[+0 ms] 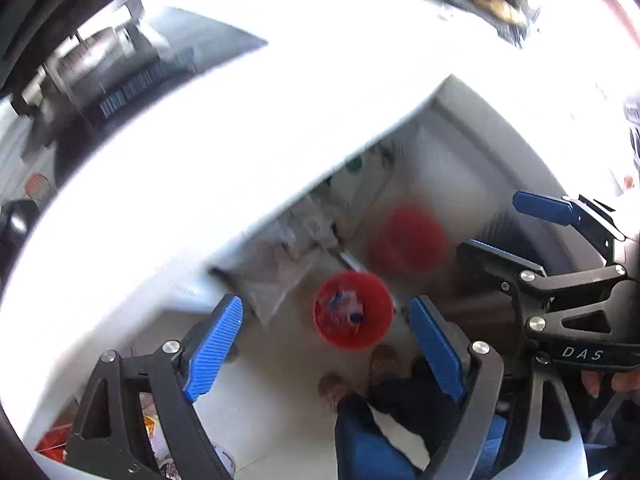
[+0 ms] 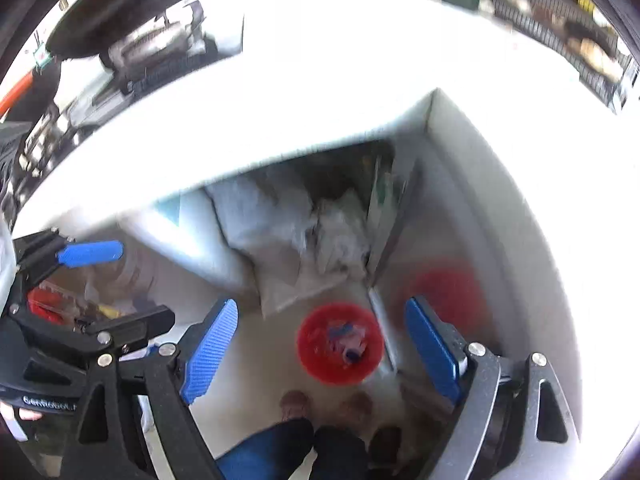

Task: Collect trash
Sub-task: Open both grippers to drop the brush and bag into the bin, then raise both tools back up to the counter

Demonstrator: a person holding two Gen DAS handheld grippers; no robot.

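Down on the pale floor (image 1: pixel 272 412), 1 red bin (image 1: pixel 352 309) stands upright near the white table (image 1: pixel 180 168) edge, with mixed scraps inside, blue and pink bits visible. 1 blurred red patch sits just right of it, can't tell what it is. 2 grippers in view, both pointing down at the bin from above: left gripper (image 1: pixel 326 344) jaws spread wide, nothing between the blue pads; right gripper (image 2: pixel 320 348) same, wide apart and empty. 2 brown shoes (image 2: pixel 296 404) of the person below the bin, dark trousers
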